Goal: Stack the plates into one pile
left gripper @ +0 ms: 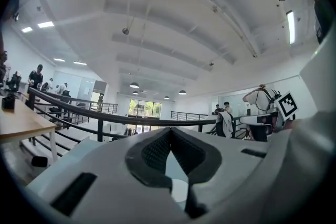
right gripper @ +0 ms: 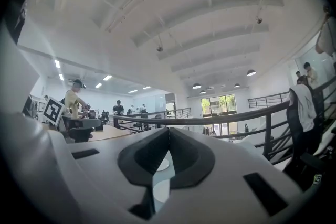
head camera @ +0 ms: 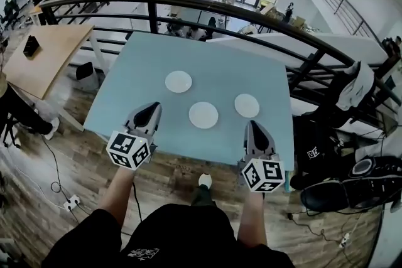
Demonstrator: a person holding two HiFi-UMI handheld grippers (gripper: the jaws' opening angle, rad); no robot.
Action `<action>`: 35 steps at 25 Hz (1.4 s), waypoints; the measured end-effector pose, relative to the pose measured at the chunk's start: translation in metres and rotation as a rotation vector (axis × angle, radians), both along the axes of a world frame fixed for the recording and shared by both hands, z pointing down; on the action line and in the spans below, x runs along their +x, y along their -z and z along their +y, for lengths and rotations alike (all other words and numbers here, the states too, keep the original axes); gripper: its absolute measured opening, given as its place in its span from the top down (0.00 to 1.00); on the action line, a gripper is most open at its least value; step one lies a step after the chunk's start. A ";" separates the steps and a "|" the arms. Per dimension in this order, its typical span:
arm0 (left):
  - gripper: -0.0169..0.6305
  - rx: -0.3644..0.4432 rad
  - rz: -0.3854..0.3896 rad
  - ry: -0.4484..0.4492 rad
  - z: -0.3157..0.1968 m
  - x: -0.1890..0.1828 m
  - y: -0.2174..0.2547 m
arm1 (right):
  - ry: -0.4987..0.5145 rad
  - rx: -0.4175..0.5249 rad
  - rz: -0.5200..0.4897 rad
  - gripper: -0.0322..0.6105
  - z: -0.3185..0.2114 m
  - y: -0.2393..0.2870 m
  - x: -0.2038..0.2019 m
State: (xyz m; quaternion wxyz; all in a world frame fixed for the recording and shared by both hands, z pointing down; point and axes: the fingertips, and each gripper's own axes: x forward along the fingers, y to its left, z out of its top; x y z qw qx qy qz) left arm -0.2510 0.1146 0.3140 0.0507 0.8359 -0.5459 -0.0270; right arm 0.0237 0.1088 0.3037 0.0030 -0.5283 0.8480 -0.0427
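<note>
Three white plates lie apart on the light blue table (head camera: 220, 63): one at the far left (head camera: 178, 81), one in the middle (head camera: 203, 115), one on the right (head camera: 247, 105). My left gripper (head camera: 153, 107) is over the table's near left edge, shut and holding nothing, short of the middle plate. My right gripper (head camera: 252, 125) hovers at the near right edge, also shut and holding nothing, just in front of the right plate. In the left gripper view the jaws (left gripper: 169, 129) meet at the tip, with a plate (left gripper: 178, 190) showing below them. The right gripper view shows closed jaws (right gripper: 168, 129) and two plates (right gripper: 160, 190) underneath.
A black curved railing (head camera: 188, 2) runs just behind the table. A wooden table (head camera: 44, 53) stands to the left. Black bags and a chair (head camera: 352, 179) sit on the right. Cables and a power strip (head camera: 70, 203) lie on the wooden floor.
</note>
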 end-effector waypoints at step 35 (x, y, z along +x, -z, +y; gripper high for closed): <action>0.96 -0.130 -0.087 0.208 -0.217 0.050 -0.031 | 0.286 -0.146 -0.091 0.94 -0.271 -0.063 0.016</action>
